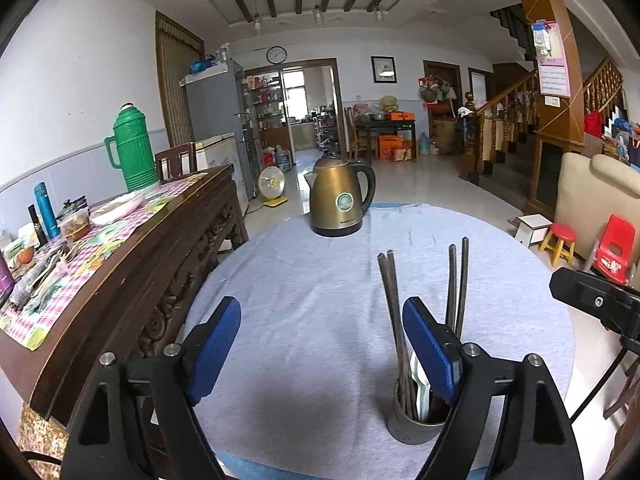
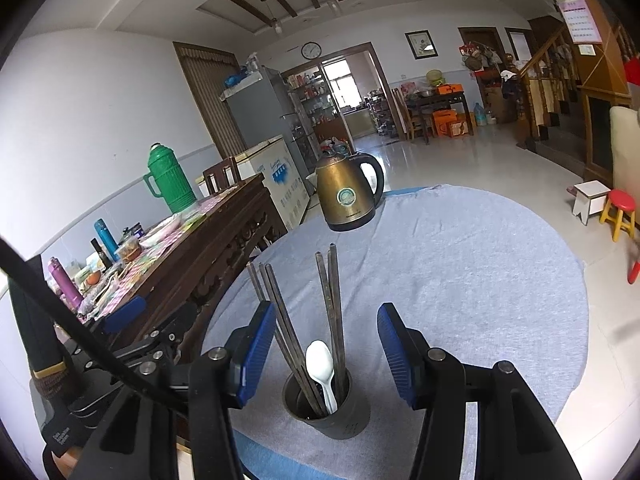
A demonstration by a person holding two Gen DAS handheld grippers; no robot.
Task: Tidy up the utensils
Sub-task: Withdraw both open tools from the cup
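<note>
A grey utensil cup (image 2: 328, 416) stands near the front edge of the round table (image 2: 460, 280), which is covered in grey cloth. It holds several dark metal chopsticks (image 2: 332, 296) and a white plastic spoon (image 2: 320, 360). My right gripper (image 2: 326, 348) is open and empty, its blue pads either side of the cup from above. My left gripper (image 1: 322, 344) is open and empty; the cup (image 1: 416, 420) sits below its right finger (image 1: 428, 348), with chopsticks (image 1: 390, 300) rising beside it.
A brass electric kettle (image 1: 340, 200) stands at the table's far edge. A dark wooden sideboard (image 1: 152, 248) with a green thermos (image 1: 134, 148), bottles and dishes runs along the left. Red and yellow stools (image 1: 560, 240) stand on the floor at right.
</note>
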